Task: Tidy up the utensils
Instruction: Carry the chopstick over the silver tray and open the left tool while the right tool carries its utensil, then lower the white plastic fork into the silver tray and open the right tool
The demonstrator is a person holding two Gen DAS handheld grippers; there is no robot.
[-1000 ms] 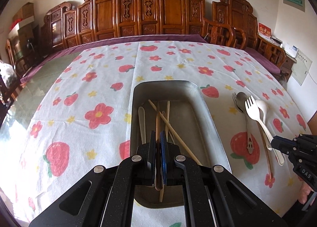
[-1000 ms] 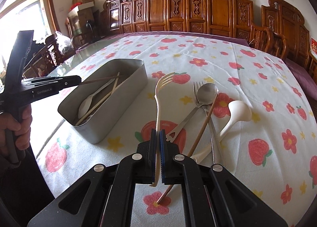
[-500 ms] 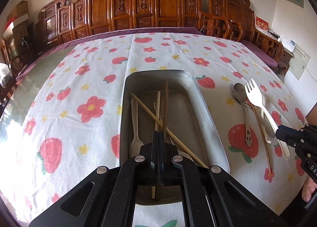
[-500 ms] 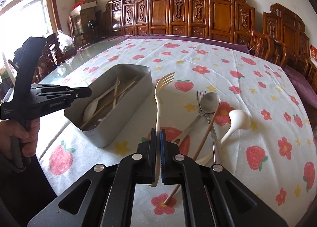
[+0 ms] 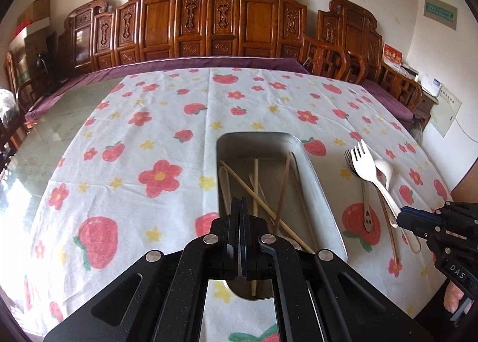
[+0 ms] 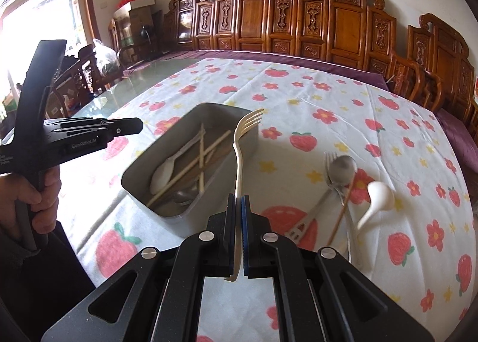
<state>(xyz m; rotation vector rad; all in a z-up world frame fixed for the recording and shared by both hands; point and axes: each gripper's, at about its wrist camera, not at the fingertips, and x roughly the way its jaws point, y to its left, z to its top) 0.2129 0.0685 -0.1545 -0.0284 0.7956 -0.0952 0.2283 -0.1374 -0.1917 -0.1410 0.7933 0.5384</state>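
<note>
A metal box (image 5: pixel 324 201) (image 6: pixel 191 216) on the flowered cloth holds chopsticks (image 5: pixel 263 204) (image 6: pixel 194 162) and a cream spoon (image 6: pixel 165 170). My right gripper (image 6: pixel 238 201) is shut on a cream plastic fork (image 6: pixel 240 144) (image 5: pixel 373 177), held above the box's right rim, tines pointing away. My left gripper (image 5: pixel 239 207) is shut and empty, above the cloth just left of the box. On the cloth right of the box lie a steel spoon (image 6: pixel 342 167), a steel fork (image 6: pixel 310 216), a brown chopstick (image 6: pixel 342 210) and a cream spoon (image 6: pixel 376 200).
Carved wooden chairs (image 5: pixel 209 22) line the far side of the table. A bare glass tabletop (image 5: pixel 53 129) lies to the left of the cloth. A hand (image 6: pixel 33 201) holds the left gripper's handle.
My left gripper let go of the brown chopstick, which now lies in the box, and drew back to the left. My right gripper carried the cream fork leftward to the box.
</note>
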